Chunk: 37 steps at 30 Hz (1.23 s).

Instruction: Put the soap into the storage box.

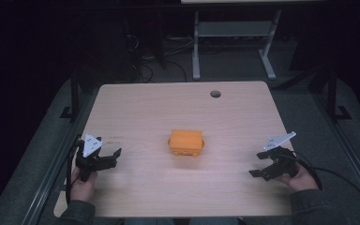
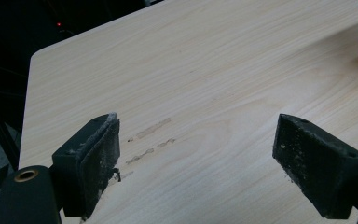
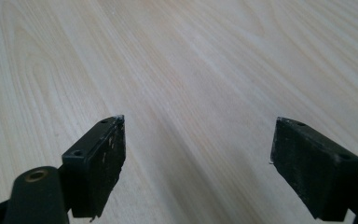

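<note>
Fingers, left gripper (image 1: 107, 158): spread wide, holding nothing, near-left on the worktop (image 1: 136, 108).
Orange box (image 1: 186, 142): centre of worktop, well apart from both grippers.
Fingers, right gripper (image 1: 264, 169): spread wide, empty, near-right.
Advice: approach level, straddling the box's sides squarely.

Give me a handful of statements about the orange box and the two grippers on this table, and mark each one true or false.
1. The orange box sits near the middle of the table. True.
2. The left gripper is shut on the orange box. False: its jaws stand wide apart and hold nothing, well to the box's left.
3. The right gripper is open. True.
4. The round hole in the table lies by the near edge, next to the person's hands. False: it lies by the far edge.
5. The box rests between the two grippers, touching neither. True.
</note>
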Motion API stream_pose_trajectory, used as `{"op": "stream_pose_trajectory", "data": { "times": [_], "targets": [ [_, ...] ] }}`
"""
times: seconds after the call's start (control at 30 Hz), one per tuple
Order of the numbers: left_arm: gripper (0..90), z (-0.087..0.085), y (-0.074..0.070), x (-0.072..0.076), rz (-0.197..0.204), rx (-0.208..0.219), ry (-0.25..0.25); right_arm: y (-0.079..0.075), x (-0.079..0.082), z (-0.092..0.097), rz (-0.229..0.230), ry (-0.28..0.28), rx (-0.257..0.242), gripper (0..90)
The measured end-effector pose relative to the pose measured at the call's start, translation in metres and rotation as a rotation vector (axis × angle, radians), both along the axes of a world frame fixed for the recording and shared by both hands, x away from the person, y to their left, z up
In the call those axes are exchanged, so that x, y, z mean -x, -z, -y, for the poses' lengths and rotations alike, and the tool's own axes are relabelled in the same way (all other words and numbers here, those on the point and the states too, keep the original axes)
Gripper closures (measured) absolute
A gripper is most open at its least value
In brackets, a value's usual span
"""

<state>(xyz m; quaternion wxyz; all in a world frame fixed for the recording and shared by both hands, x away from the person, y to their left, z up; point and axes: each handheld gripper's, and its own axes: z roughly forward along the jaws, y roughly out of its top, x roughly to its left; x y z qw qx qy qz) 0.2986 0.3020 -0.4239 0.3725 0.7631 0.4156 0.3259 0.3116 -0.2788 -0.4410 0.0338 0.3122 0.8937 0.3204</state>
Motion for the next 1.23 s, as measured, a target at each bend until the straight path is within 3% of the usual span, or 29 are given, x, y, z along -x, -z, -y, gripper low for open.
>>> {"op": "stream_pose_trajectory", "data": {
  "times": [0.83, 0.97, 1.23],
  "targets": [
    [14.2, 0.004, 0.002, -0.001, -0.008, -0.016, 0.017, 0.026, 0.032, 0.017, 0.006, 0.055, -0.033, 16.6],
    [14.1, 0.005, 0.002, 0.0, -0.004, -0.023, 0.023, 0.026, 0.038, 0.017, 0.021, 0.062, -0.035, 16.5],
    [14.2, 0.005, 0.001, 0.0, 0.0, -0.02, 0.026, 0.018, 0.055, 0.018, 0.105, 0.092, -0.041, 15.1]
  ]
}}
